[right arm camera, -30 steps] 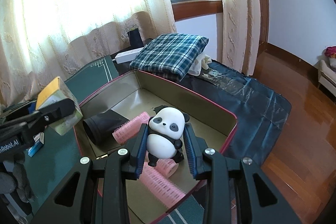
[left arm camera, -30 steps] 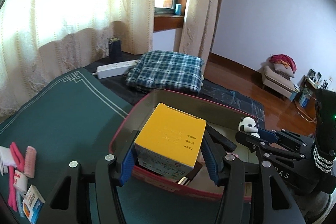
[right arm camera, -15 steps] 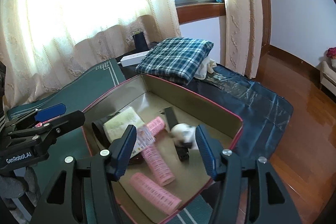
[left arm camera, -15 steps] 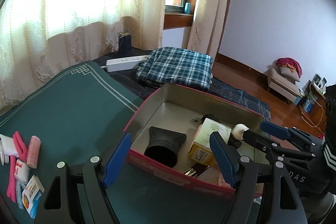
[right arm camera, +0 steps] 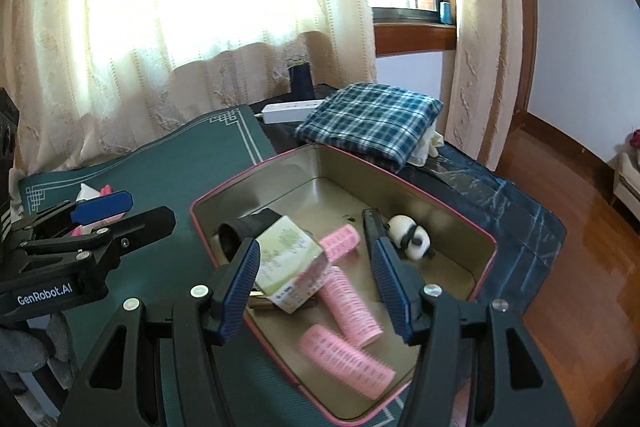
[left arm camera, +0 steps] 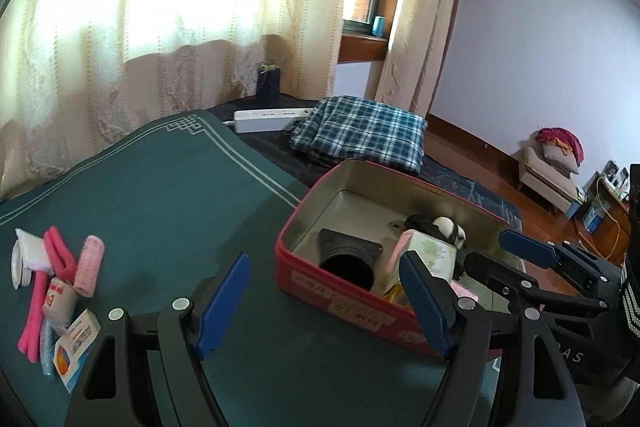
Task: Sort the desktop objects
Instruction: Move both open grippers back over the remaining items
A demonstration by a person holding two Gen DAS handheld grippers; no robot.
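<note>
Blue ribbed pads: we see both the left gripper (left arm camera: 324, 301) and right gripper (right arm camera: 316, 287) spread wide, gripping nothing.
Contents: red-rimmed rectangular metal tin (right arm camera: 452, 207) holds the small glossy panda figurine (right arm camera: 410, 237), green-printed cardboard carton (right arm camera: 290, 259) and pink bristly hair rollers (right arm camera: 350, 291).

Plaid cloth (right arm camera: 370, 121) beside white power strip (right arm camera: 292, 110), curtains (right arm camera: 180, 7) behind.

The carton (right arm camera: 286, 259) hides part of the black funnel (right arm camera: 244, 227); its print is unreadable.

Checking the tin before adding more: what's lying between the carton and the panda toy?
In the right wrist view, an upright pink hair roller and a black bar-shaped item lie between the carton and the panda toy.
</note>
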